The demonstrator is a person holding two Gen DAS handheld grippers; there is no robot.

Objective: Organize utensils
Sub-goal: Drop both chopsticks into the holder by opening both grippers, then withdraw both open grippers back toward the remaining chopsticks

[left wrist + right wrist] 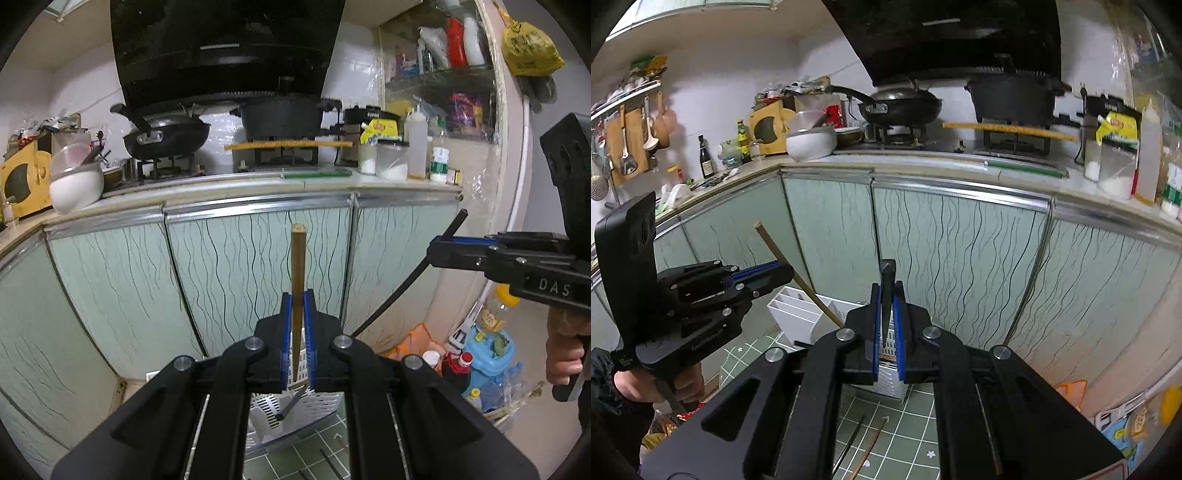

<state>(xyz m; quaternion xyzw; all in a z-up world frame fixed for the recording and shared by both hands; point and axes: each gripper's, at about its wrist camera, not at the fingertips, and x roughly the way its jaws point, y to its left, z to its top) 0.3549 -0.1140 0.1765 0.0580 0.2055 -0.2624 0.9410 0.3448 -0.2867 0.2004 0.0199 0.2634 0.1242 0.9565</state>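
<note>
My left gripper is shut on a wooden chopstick that stands upright between its blue pads; it also shows at the left of the right wrist view with the stick slanting down into a white utensil holder. My right gripper is shut on a black chopstick, and in the left wrist view that stick curves down toward the holder. Two loose chopsticks lie on the green mat.
The holder stands on a green tiled mat in front of pale green cabinet doors. Above is a counter with a wok, a black pot and jars. Bottles and bags crowd the floor at right.
</note>
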